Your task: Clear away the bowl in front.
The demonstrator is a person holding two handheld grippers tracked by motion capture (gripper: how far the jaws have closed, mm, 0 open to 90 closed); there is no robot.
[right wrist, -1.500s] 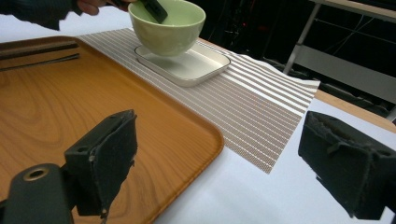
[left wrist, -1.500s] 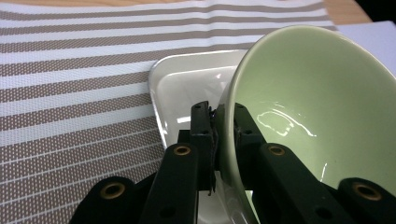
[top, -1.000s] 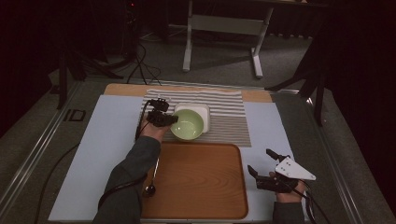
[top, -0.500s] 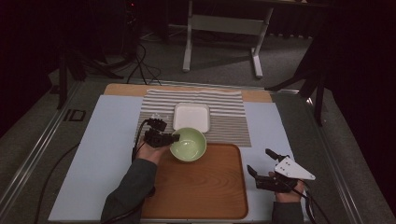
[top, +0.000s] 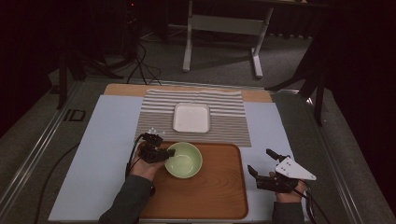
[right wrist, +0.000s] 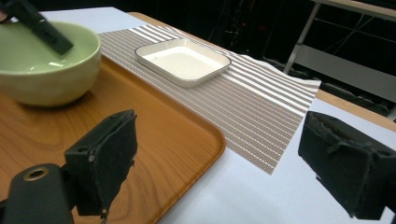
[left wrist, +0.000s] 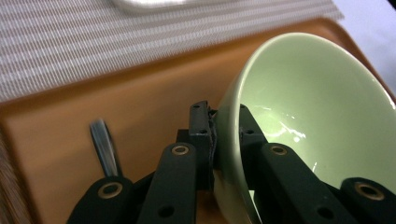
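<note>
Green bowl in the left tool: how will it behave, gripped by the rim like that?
The green bowl looks glazed and glossy, so probably slippery under the left tool clamping its rim. Held at one edge, it may tip or swing. It looks ceramic: likely stiff, somewhat heavy and chippable, so set it gently on the wooden tray.

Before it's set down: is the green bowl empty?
Empty: the green bowl, clamped at its rim by the left tool over the wooden tray, shows bare glaze.

You are working in a lab-style recording space — not a home kitchen. A pale blue mat (top: 98, 154) is covering the table, black curtains are closing in the sides, cables (top: 140, 56) are trailing over grey carpet, and a bare grey stand (top: 224, 28) is sitting behind — staged tableware aside.
</note>
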